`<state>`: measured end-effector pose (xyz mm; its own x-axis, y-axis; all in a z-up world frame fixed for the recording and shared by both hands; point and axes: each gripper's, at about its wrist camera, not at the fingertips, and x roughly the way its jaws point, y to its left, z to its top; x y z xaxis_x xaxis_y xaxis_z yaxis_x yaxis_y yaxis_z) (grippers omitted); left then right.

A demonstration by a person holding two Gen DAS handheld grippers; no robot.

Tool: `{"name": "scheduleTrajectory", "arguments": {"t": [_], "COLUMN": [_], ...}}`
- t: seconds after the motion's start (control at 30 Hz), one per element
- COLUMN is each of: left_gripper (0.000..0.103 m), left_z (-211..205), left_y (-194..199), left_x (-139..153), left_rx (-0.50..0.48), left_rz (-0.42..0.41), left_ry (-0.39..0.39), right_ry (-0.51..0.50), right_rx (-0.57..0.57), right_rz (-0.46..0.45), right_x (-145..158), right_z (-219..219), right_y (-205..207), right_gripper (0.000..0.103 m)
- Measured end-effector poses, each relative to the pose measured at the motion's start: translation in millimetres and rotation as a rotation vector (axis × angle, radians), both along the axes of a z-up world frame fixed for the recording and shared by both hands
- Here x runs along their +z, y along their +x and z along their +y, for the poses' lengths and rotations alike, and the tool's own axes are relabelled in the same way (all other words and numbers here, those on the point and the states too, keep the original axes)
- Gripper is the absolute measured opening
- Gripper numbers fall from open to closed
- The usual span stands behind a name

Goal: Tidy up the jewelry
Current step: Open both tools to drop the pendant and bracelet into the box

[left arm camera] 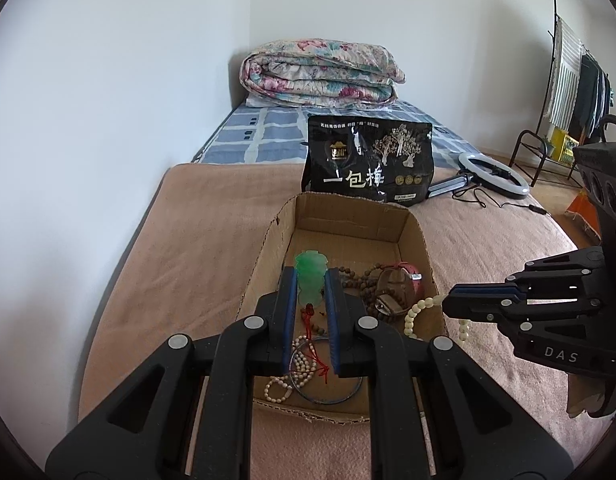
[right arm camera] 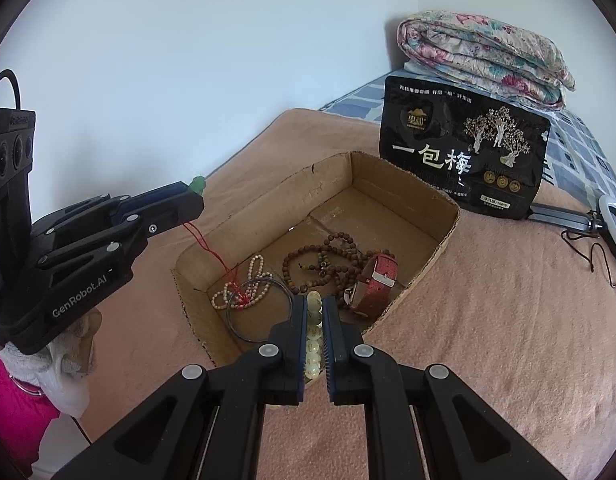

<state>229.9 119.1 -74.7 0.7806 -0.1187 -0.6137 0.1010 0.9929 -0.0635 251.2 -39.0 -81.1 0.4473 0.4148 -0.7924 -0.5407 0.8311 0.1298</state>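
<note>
Over the cardboard box (right arm camera: pixel 392 184), the left hand-held gripper (left arm camera: pixel 311 280) pinches a green pendant (left arm camera: pixel 310 280) while the right hand-held gripper (right arm camera: pixel 314 312) clamps a pale bead bracelet (right arm camera: pixel 313 344), each apparently mid-lift and next needing a place to be set.

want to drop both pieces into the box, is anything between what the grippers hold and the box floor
Partly. The left gripper holds the green pendant, whose red cord trails into the cardboard box among the small bead strand and thin bangle. The right gripper holds the pale bead bracelet at the near wall, beside the watch.
</note>
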Motion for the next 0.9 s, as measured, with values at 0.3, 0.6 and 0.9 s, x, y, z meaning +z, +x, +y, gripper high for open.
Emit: {"name": "scheduleTrajectory", "arguments": {"t": [0.3, 0.6, 0.9], "left_gripper": [0.012, 0.012, 0.036], "left_z": [-1.2, -0.4, 0.7], "left_y": [0.9, 2.9, -0.6], "left_x": [-8.7, -17.9, -16.3], "left_rx": [0.003, 0.010, 0.027], "left_rz": [0.021, 0.056, 0.049], "left_ry": [-0.005, -0.013, -0.019], "right_ry": [-0.009, -0.024, -0.052], "right_rx": [-0.013, -0.005, -0.026], "right_rz": [0.019, 0.024, -0.043], "right_x": [-10.3, -17.2, -7.6], "right_z": [-0.6, 2.4, 1.1], "right_y": [5.9, 6.0, -2.1], "right_gripper": [0.005, 0.006, 0.061]}}
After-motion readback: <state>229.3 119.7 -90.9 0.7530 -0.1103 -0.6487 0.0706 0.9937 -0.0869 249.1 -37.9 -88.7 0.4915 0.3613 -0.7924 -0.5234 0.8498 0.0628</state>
